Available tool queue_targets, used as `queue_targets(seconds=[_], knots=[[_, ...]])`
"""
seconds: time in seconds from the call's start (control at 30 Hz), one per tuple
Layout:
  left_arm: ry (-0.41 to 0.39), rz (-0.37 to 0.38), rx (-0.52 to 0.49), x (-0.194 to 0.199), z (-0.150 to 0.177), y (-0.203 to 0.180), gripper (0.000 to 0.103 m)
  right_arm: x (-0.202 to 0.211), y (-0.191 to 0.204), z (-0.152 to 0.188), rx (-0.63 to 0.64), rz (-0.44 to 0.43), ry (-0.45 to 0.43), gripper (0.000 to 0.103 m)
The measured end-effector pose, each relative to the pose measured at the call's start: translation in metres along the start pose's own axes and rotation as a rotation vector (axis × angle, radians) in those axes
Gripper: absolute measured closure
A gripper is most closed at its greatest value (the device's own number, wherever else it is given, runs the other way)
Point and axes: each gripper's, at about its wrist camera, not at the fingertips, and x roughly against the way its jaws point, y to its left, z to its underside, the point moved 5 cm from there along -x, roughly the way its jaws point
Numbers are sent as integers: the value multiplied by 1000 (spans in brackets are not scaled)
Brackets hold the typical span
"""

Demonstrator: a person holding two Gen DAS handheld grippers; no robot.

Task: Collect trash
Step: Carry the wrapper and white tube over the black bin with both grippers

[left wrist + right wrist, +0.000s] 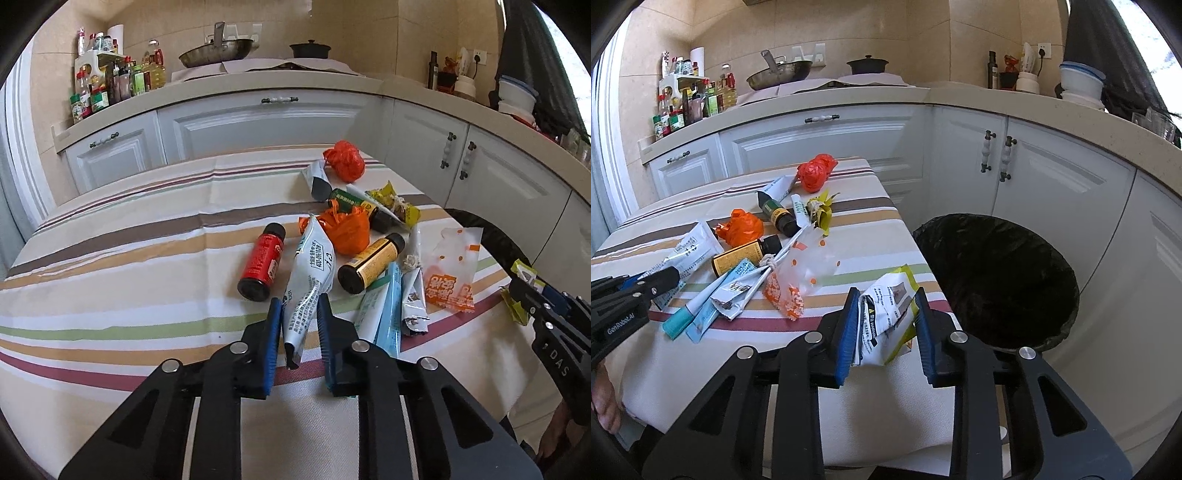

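Found the left gripper (299, 300) closed narrow, blue pads pinching the lower end of a white pouch (314, 258) with blue print. Rest of that pouch on the striped tablecloth (110, 258), upper end against an orange plastic bag (347, 229). Noted a red bottle (260, 264) lying just left of the pouch and a yellow-label bottle (369, 264) just right of it, both close beside the pinched spot.

Found the right gripper (887, 293) closed partway on a crumpled white-and-yellow wrapper (886, 317), held clear of the cloth at the table's near right corner. Noted a black-lined trash bin (1067, 280) on the floor just beyond it, against the table's right edge, mouth open.

Counted, in the pile between the two grippers: three small bottles, the third a dark green-label bottle (354, 205) farther back; two orange bags, the second one (345, 160) at the far edge; one clear sachet (452, 273) with orange print; one torn silver wrapper (413, 299); two blue sachets (384, 314) side by side; one crumpled yellow wrapper (395, 203). Much of it overlapping, touching or stacked.

Beyond the table, white cabinets under a pale counter (258, 79). On the counter: one wok (216, 53), one black pot (310, 50), a crowd of condiment bottles (107, 85) at the left end, too many and too small to count.
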Motion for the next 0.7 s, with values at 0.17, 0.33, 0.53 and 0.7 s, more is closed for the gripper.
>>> queue_targets(seconds=[0.17,0.33,0.53,0.7], knots=[[-7,8,6,4,-1,2,97,3,4,-1,15,1,-15,76],[-9,6,16,6,0,5,97,6,7,-3,23,-2,-27,76],[-50,-1,25,19,-6,7,98,11,5,-8,18,-3,-45,76],[-104,32,9,34,-23,-4,98,20,-3,-20,16,19,-82,76]])
